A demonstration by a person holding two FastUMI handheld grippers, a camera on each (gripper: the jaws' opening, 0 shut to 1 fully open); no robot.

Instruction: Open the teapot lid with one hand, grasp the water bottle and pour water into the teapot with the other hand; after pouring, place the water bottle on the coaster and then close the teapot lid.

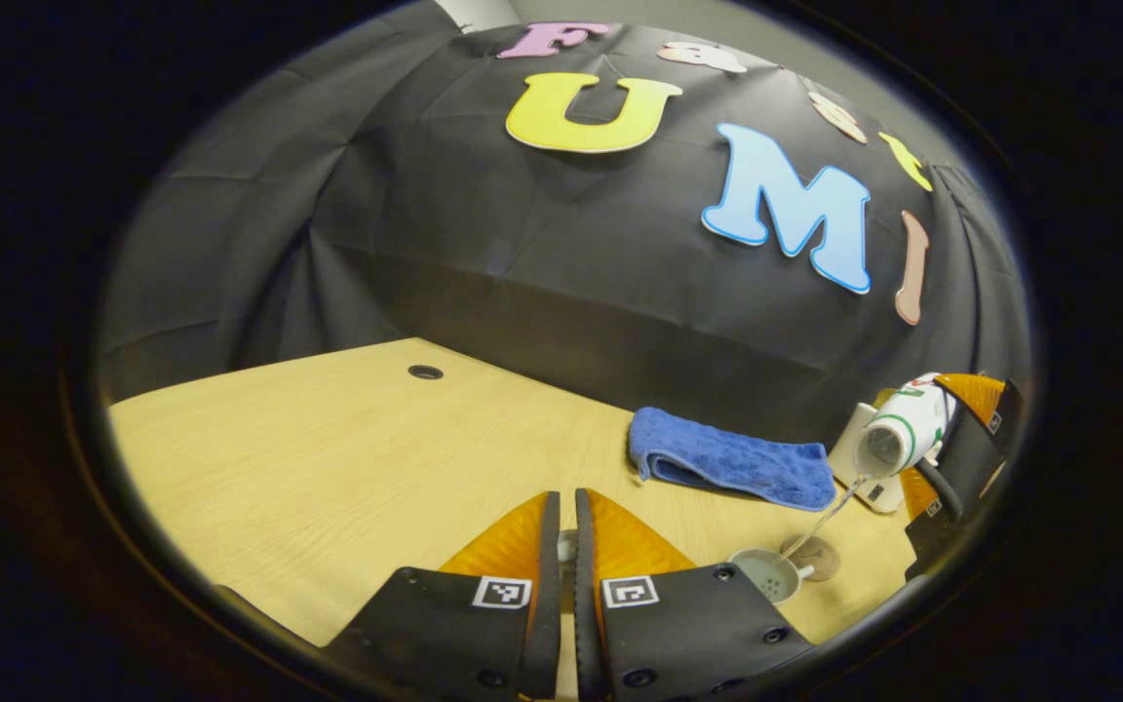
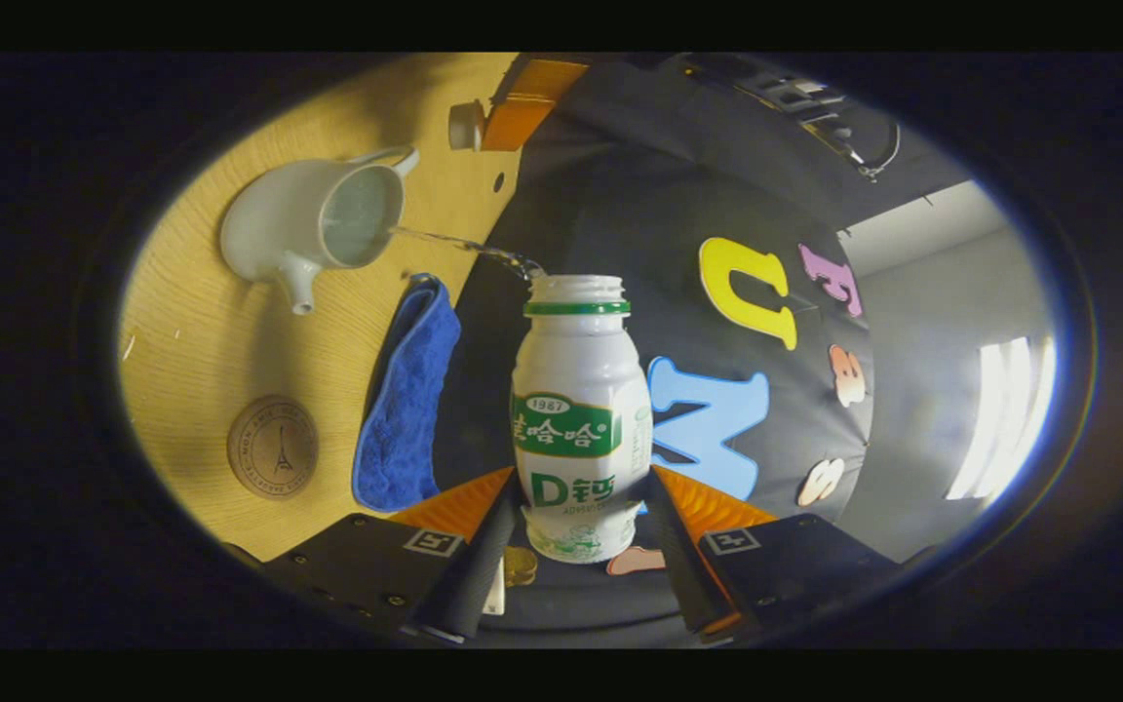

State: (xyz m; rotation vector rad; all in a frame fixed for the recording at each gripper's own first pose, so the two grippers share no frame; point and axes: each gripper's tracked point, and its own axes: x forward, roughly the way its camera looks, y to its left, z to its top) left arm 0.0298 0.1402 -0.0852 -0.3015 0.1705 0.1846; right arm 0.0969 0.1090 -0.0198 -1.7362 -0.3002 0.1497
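- The right gripper (image 2: 576, 526) pinches a white plastic water bottle with a green label (image 2: 581, 429), one finger on each side of its lower body.
- The bottle is tipped on its side. Its long axis runs straight out from the fingers, with the open mouth at the far end.
- A thin stream of water (image 2: 459, 246) leaves the mouth and lands in the open top of the pale round ceramic teapot (image 2: 313, 229), which sits out past the bottle mouth and off to one side.
- In the left gripper view, the bottle (image 1: 903, 434) hangs above the teapot (image 1: 766, 573), and the water (image 1: 825, 517) slants down into it.
- The left gripper (image 1: 566, 556) has its fingers pressed close together. A small pale thing shows between them. I think it is the teapot lid, but I cannot tell for sure.
- In the right gripper view, that gripper holds a small round pale piece (image 2: 469, 125) up past the teapot.
- The round brown cork coaster (image 2: 272, 447) lies flat on the light wooden table (image 2: 191, 331), near the teapot and just beside the folded blue cloth (image 2: 404, 400).
- I think the pouring is still going. Next, the bottle needs to tip back up and go down on the coaster.
- The right gripper has the bottle, so it is the one to do that.
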